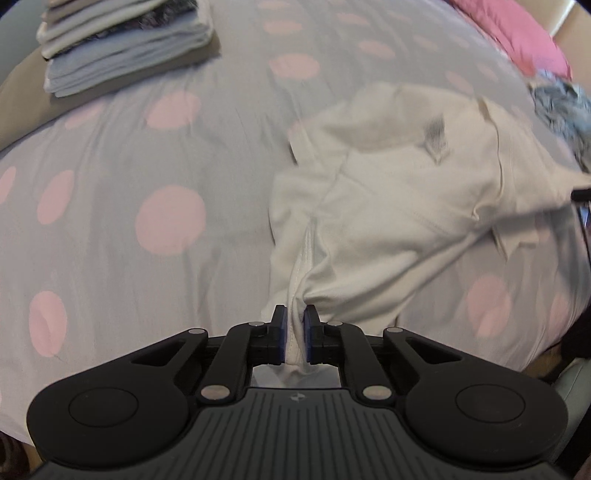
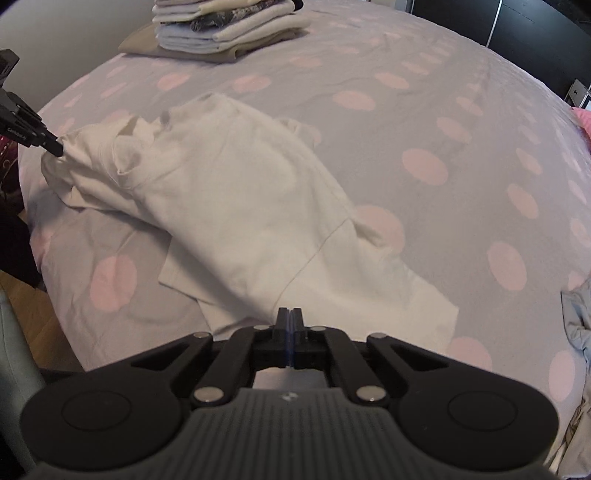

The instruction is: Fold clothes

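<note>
White shirt (image 1: 399, 192) stretched between both tongs over the bed (image 1: 110, 166).
Left tongs (image 1: 294, 334) clamp bunched hem; right tongs (image 2: 291, 332) pressed together on shirt edge, apparently. Thin grip may slip, fabric sagging crooked.

1 white shirt (image 2: 236, 206), 1 folded stack (image 1: 125, 40), 2 tools (image 1: 294, 325) (image 2: 290, 325), 1 bedspread (image 1: 110, 166).

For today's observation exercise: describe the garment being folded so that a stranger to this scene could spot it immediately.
Start from the grey bedspread with pink dots. In its middle lies a cream T-shirt, crumpled and stretched between the two grippers. Unlike the folded stack at the far edge, it is loose and unfolded.
</note>
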